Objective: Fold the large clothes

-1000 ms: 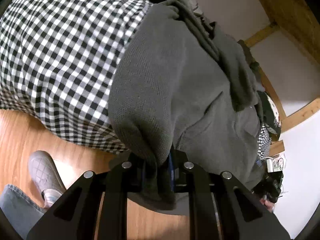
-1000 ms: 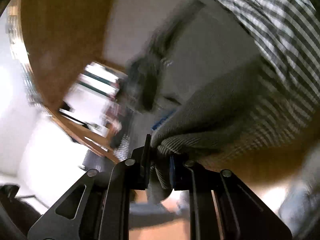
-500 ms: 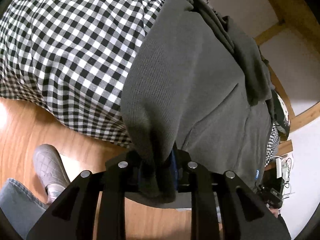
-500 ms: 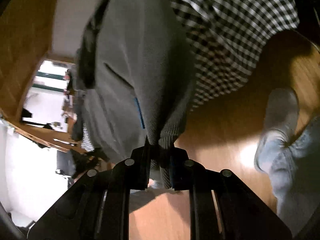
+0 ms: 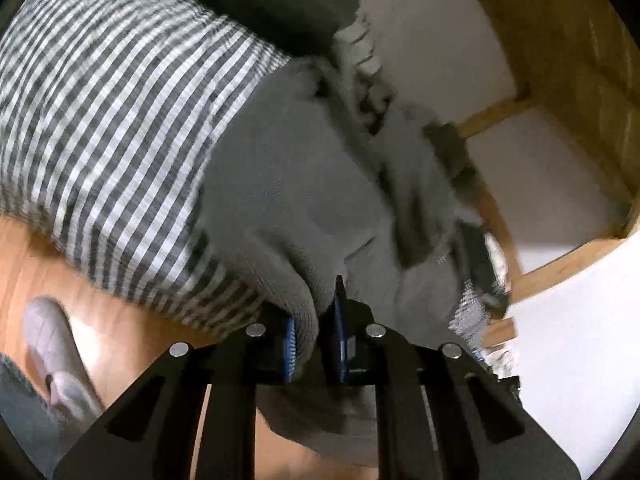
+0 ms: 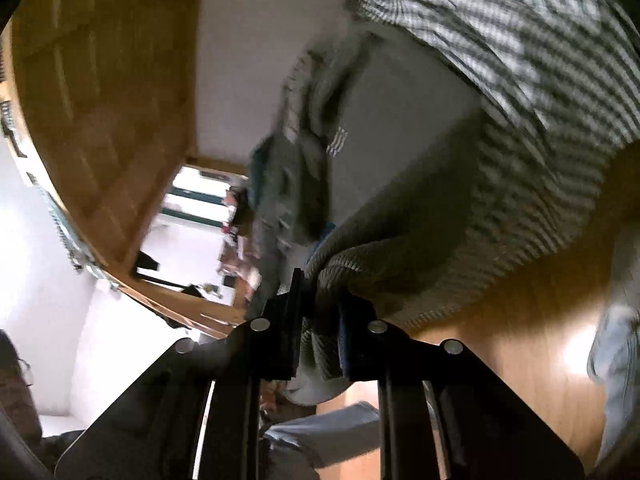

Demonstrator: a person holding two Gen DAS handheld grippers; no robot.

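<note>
The left claw (image 5: 314, 344) is clamped on a bunched edge of the grey sweater (image 5: 288, 200). The right claw (image 6: 318, 340) pinches another ribbed edge of the same sweater (image 6: 400, 256). The sweater lies over the edge of a surface under a checked cloth (image 5: 112, 120), above the wooden floor (image 5: 36, 256). Both views are blurred. A grey shoe (image 5: 52, 344) is on the floor.

Grey knit sweater (image 5: 288, 200), black-and-white checked cloth (image 5: 104, 128), orange-brown wood floor (image 5: 120, 344)
</note>
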